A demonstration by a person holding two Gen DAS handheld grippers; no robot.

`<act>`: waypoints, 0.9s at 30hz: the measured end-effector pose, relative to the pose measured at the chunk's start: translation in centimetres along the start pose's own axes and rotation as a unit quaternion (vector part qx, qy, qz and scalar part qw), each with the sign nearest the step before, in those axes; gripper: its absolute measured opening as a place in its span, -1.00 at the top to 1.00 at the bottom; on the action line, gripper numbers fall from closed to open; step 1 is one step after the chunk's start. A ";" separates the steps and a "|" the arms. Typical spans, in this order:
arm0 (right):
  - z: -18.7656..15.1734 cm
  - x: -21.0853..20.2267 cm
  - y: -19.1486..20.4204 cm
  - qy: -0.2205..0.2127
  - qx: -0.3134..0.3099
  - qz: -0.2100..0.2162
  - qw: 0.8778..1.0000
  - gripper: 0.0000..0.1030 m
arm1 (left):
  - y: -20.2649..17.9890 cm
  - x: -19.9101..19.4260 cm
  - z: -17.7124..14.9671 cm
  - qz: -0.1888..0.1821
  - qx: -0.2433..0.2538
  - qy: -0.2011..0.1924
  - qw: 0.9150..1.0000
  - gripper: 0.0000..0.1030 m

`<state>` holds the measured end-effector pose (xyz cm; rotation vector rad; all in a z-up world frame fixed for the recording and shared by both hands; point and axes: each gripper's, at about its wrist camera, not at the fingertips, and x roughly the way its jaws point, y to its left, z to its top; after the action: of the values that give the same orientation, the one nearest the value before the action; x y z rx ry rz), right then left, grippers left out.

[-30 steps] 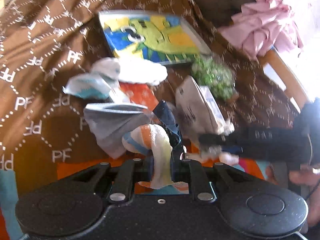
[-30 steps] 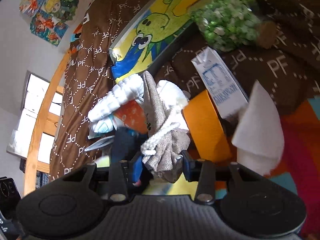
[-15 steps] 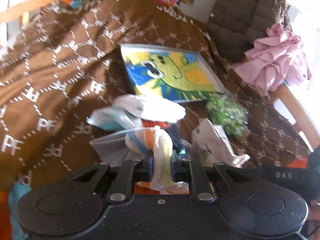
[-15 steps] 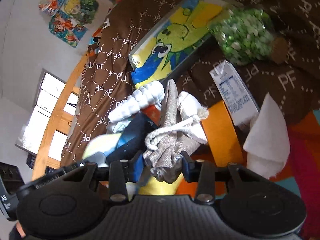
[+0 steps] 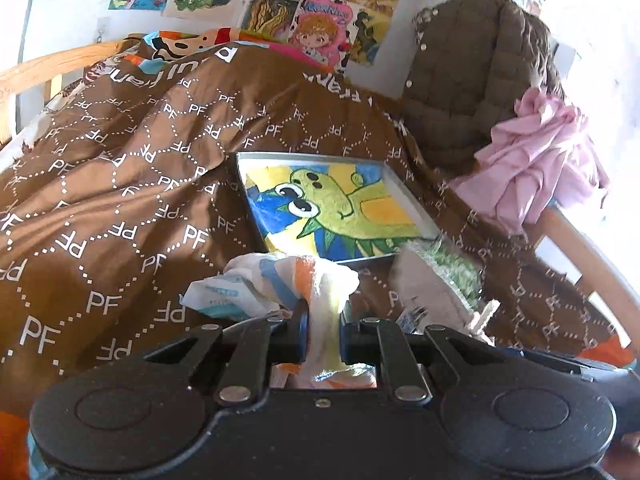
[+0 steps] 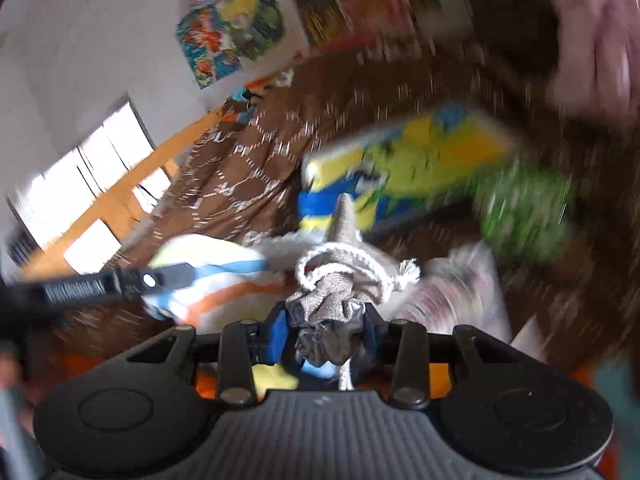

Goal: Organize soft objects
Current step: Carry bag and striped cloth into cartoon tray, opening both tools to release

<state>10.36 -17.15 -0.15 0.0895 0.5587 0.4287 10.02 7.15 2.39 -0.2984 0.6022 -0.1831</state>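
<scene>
My left gripper (image 5: 323, 332) is shut on a white cloth with orange and blue stripes (image 5: 320, 284), bunched between its pads and held above the brown bedspread (image 5: 120, 184). In the right wrist view my right gripper (image 6: 325, 330) is shut on a grey burlap drawstring pouch (image 6: 340, 272), whose white cord (image 6: 360, 264) loops over the top. The same striped cloth (image 6: 208, 276) shows to the left of the pouch, with the left gripper's black finger (image 6: 120, 282) against it. The right wrist view is blurred by motion.
A tray with a green dinosaur drawing (image 5: 332, 208) lies on the bedspread beyond both grippers. A bag of green bits (image 5: 460, 268) and a grey printed carton (image 5: 428, 296) lie to its right. A pink garment (image 5: 536, 168) and brown quilted jacket (image 5: 472, 80) hang on the wooden bed frame.
Both grippers rose and tilted up with their loads, bringing the wall and posters into view. The right gripper rolled and swung, blurring its view. The items below dropped lower in frame.
</scene>
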 end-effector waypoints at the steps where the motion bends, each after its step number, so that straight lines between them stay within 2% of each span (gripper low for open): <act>1: 0.0 -0.4 0.6 -0.011 -0.018 -0.004 1.000 0.19 | 0.0 -0.1 0.0 -0.005 -0.002 -0.004 1.000 0.71; 4: -0.1 -0.9 1.6 -0.031 -0.034 0.001 0.999 0.19 | -0.3 -0.7 0.2 -0.020 0.000 -0.023 1.000 0.71; 8: -0.1 -1.5 1.9 -0.054 -0.043 -0.013 0.998 0.20 | -0.5 -1.4 0.9 -0.025 -0.002 -0.048 0.999 0.71; 12: 1.0 -1.8 1.5 -0.092 -0.058 -0.015 0.994 0.19 | -0.9 -1.1 3.5 -0.030 0.000 -0.070 0.997 0.71; 15: 2.0 -1.2 0.8 -0.106 -0.042 -0.018 0.993 0.19 | -1.4 -0.2 5.8 -0.033 -0.001 -0.095 0.995 0.71; 20: 4.7 1.2 -1.4 -0.130 -0.026 -0.009 0.991 0.18 | -2.0 2.9 9.1 -0.040 -0.004 -0.133 0.990 0.71; 24: 7.5 5.3 -4.8 -0.144 0.051 0.016 0.988 0.17 | -1.8 7.4 10.8 -0.029 -0.010 -0.164 0.986 0.70; 27: 9.0 9.3 -6.7 -0.141 0.070 0.012 0.987 0.17 | -1.1 11.7 11.8 -0.022 -0.015 -0.165 0.986 0.70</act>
<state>24.70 -19.02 1.54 0.2867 0.3074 0.3912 26.20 5.80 5.79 -0.3624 0.2700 -0.1630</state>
